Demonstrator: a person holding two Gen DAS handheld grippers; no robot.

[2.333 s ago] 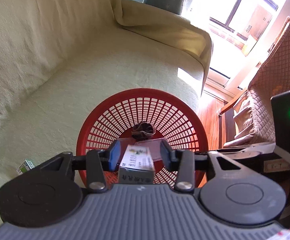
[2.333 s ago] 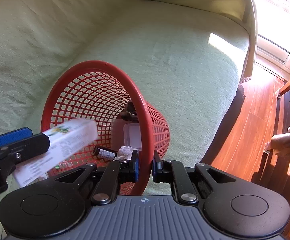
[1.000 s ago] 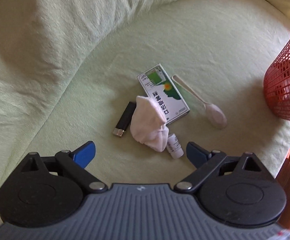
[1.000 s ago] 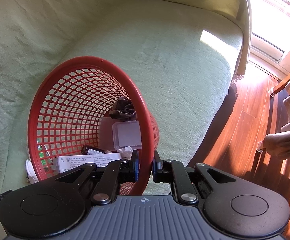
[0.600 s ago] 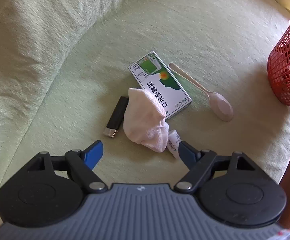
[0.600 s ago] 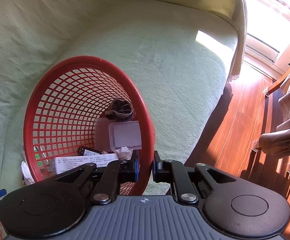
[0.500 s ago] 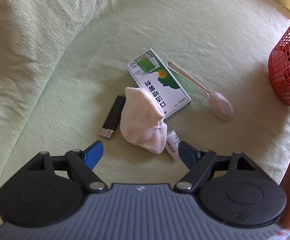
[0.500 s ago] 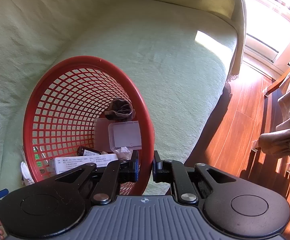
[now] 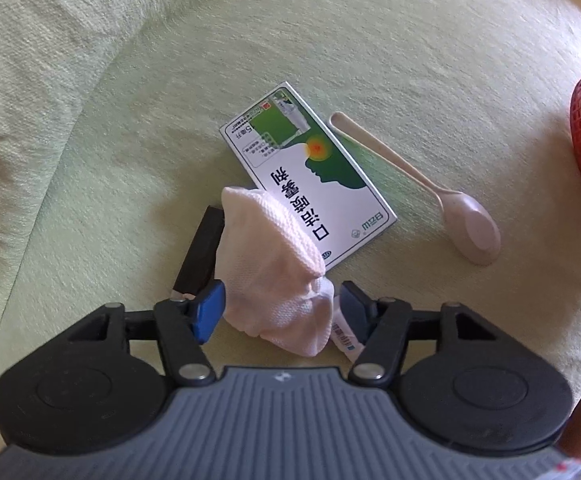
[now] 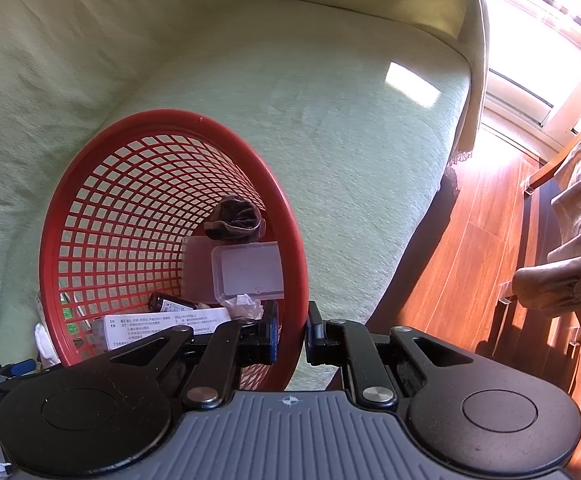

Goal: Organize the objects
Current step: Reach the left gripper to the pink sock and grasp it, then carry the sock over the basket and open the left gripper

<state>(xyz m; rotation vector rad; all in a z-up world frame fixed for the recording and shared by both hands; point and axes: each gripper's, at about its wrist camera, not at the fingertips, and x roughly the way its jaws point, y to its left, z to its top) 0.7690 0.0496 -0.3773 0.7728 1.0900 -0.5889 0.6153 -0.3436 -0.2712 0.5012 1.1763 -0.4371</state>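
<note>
Left gripper [image 9: 278,312] jaws wide around white sock [image 9: 274,276] (lower center); right gripper [image 10: 291,334] clamps red basket [image 10: 66,200] rim, lower center.

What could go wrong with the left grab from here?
1. The sock lies over the box and the lighter, and beside the vial. The left gripper straddles it open; closing could pinch the vial too or drag the box.
2. Soft sock: a grip on one fold may slip on the lift.
3. The right gripper is clamped on the tilted basket; loosening it could spill what is inside.
</note>
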